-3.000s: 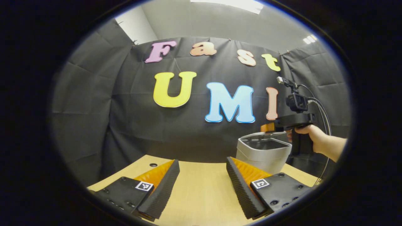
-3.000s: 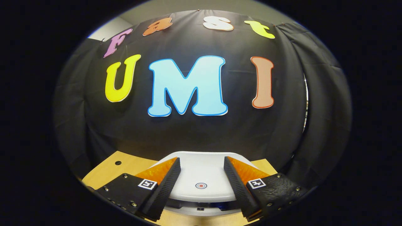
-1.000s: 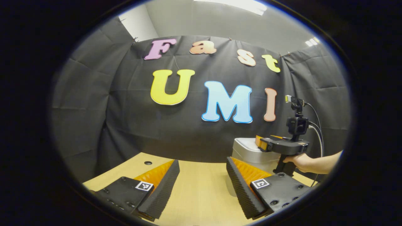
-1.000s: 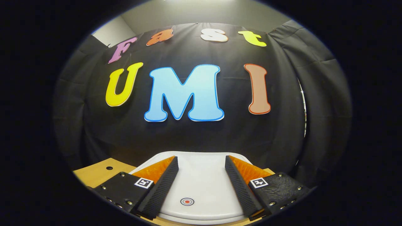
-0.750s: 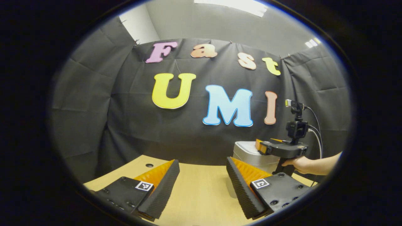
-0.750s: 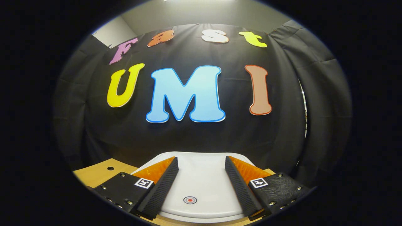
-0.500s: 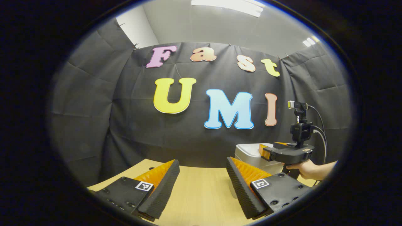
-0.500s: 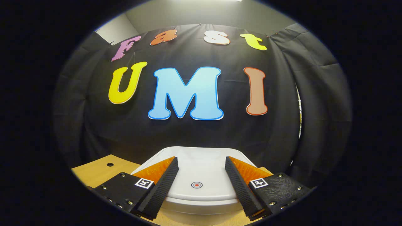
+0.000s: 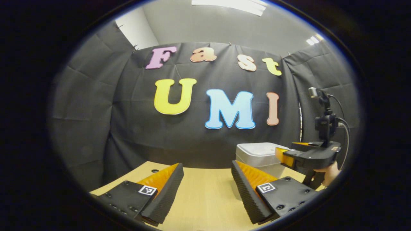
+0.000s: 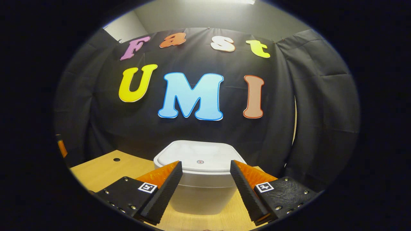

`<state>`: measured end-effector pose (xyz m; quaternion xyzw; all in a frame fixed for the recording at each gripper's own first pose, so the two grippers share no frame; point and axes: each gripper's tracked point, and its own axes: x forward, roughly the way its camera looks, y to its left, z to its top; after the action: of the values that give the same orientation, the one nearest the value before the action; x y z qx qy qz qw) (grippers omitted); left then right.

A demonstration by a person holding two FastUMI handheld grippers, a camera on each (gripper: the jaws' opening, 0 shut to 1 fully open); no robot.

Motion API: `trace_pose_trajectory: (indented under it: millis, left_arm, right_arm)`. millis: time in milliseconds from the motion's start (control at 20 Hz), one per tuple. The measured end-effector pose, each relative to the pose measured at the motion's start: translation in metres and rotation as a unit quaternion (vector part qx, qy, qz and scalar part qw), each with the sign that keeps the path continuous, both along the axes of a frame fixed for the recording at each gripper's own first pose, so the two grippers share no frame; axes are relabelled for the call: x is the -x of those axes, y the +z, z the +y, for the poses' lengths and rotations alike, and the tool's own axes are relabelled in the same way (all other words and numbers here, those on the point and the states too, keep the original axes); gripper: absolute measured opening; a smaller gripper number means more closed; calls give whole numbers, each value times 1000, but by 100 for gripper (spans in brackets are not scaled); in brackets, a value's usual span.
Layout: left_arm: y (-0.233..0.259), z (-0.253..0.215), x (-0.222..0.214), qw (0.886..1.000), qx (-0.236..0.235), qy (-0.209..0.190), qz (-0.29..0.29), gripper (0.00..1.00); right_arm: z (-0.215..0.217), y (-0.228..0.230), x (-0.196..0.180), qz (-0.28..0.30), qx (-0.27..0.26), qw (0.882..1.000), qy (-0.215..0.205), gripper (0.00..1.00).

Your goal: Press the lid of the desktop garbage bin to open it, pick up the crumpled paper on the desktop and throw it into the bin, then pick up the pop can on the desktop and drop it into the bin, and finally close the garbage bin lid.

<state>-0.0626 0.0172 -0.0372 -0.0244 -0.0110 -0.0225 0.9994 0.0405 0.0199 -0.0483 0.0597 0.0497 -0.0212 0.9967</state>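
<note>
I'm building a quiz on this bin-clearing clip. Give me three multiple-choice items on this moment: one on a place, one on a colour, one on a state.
1. Where does the garbage bin stand?
A. On the wooden desktop, before the black cloth wall
B. On the floor
C. On a shelf

2. What colour is the bin's lid?
A. Red
B. White
C. Black

3. What state is the lid in?
A. Propped wide open
B. Taken off, lying on the desk
C. Shut flat on the bin

Answers:
1 A: the right gripper view shows its base on the tan wood.
2 B: the lid is white, with a small red dot.
3 C: the lid lies level along the rim, and the right hand-held gripper is open short of it.
</note>
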Motion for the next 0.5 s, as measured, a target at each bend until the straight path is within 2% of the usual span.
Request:
trace_pose_trajectory:
  millis: [300, 350, 500]
  left_arm:
    - [-22, -2, -12, 1000, 2, -11, 15, 100]
    - [-26, -3, -14, 1000, -1, -14, 16, 94]
    - [-34, 0, -21, 1000, -11, -19, 19, 100]
  right_arm:
    - [21, 7, 61, -6, 8, 1000, 17, 95]
    - [22, 8, 68, -4, 13, 1000, 17, 95]
    - [26, 5, 81, 6, 18, 1000, 13, 95]
